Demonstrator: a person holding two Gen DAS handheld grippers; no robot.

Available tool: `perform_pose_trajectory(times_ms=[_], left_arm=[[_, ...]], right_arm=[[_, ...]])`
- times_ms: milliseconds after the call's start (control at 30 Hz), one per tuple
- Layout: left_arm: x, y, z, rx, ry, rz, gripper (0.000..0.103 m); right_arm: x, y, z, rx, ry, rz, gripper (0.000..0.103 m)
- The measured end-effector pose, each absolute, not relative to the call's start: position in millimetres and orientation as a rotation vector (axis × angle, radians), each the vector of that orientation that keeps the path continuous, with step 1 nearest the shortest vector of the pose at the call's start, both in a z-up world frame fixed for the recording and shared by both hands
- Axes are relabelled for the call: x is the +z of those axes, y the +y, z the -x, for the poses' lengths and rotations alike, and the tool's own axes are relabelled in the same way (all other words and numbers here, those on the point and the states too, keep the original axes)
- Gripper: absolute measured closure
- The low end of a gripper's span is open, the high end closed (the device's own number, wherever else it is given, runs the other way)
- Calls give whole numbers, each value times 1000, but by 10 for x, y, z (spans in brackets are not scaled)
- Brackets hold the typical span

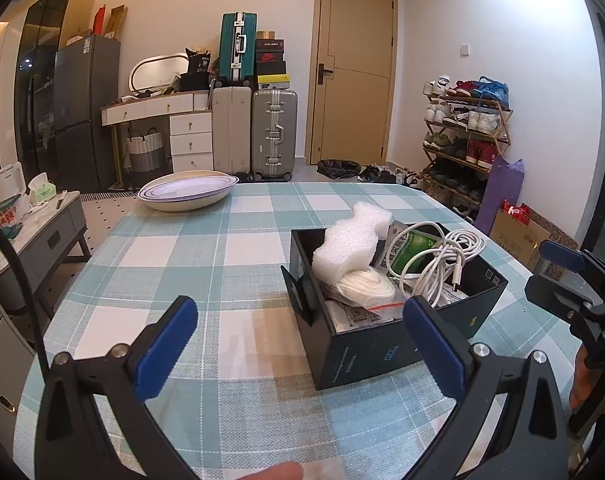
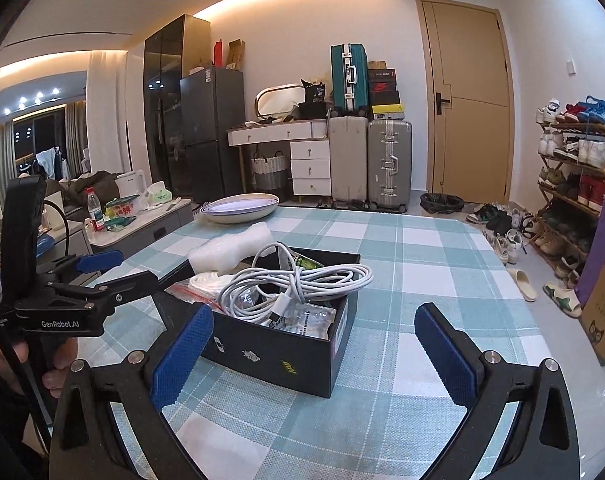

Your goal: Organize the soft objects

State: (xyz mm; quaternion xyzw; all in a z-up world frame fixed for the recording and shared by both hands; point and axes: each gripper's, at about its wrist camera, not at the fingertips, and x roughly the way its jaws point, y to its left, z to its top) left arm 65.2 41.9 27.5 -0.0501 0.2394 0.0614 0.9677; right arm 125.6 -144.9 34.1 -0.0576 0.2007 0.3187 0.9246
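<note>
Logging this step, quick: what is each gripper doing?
Left gripper: open, holding nothing.
Right gripper: open, holding nothing, before the black cardboard box.

Stacked plates (image 1: 187, 194) on the checked tablecloth (image 1: 174, 264), suitcases (image 1: 273, 136) beside a door (image 1: 352, 72), shoe rack (image 1: 468, 136)

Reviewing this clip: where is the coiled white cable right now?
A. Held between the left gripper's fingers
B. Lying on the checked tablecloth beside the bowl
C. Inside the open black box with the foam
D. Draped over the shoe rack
C: the white cable lies coiled in the black box beside the foam piece; both grippers are open and empty.
</note>
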Motion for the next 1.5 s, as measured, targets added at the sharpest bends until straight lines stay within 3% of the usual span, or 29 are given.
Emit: perform_pose_trajectory(times_ms=[1500], left_arm=[[251, 401, -645, 122, 477, 90, 0]], right_arm=[[280, -1420, -1198, 656, 392, 126, 1]])
